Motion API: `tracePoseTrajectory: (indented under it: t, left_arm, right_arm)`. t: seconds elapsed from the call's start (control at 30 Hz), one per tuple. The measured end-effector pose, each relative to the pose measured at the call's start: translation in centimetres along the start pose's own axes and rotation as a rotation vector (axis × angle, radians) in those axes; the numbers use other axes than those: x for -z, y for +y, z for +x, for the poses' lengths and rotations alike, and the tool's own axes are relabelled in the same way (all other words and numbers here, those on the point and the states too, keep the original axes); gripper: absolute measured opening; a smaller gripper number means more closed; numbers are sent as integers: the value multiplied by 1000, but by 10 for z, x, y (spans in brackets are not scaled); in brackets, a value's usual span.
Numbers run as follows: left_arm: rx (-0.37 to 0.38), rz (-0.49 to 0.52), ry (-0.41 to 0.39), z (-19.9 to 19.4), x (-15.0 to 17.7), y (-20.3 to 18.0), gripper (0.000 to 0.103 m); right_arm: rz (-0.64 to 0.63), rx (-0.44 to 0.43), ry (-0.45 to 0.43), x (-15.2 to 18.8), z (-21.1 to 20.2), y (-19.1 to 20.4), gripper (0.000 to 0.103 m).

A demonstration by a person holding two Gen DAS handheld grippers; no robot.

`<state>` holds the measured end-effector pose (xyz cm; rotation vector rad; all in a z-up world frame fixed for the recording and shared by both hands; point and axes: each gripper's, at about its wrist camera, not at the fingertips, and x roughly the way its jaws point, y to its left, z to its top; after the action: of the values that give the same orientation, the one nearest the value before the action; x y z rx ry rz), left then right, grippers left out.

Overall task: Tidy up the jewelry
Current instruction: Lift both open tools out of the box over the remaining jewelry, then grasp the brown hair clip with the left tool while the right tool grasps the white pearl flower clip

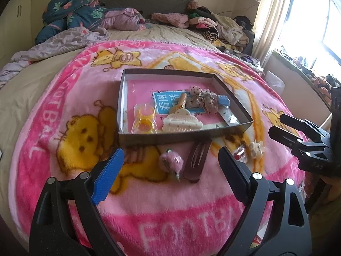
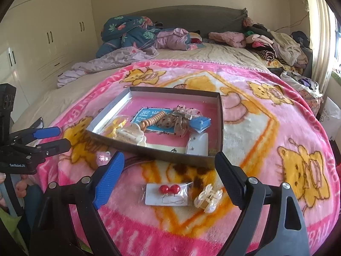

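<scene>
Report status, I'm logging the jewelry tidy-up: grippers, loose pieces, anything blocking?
Left gripper open, empty. Right gripper open, empty. Red earrings card, small cream claw clip, brown snap clip, pink pom-pom outside box. Nothing blocking.

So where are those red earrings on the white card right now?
In the right wrist view the red earrings lie on the pink blanket outside the grey box, in front of its near wall, just left of the small cream claw clip.

Pink cartoon blanket [image 1: 170, 213] on bed; clothes pile [image 2: 272, 42] by headboard [image 2: 191, 15].
</scene>
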<state>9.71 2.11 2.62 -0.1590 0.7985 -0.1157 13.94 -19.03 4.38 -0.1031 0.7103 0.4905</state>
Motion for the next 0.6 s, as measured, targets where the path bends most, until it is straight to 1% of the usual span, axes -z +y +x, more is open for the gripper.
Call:
tracePoseTrajectory:
  t: [0.33, 0.6]
  left_arm:
    - [-4, 1, 26, -1, 17, -5, 81]
    - [5, 27, 39, 1, 24, -20, 81]
  right_arm:
    - [6, -16, 31, 20, -2, 2, 84]
    - [19, -23, 50, 34, -3, -2, 84]
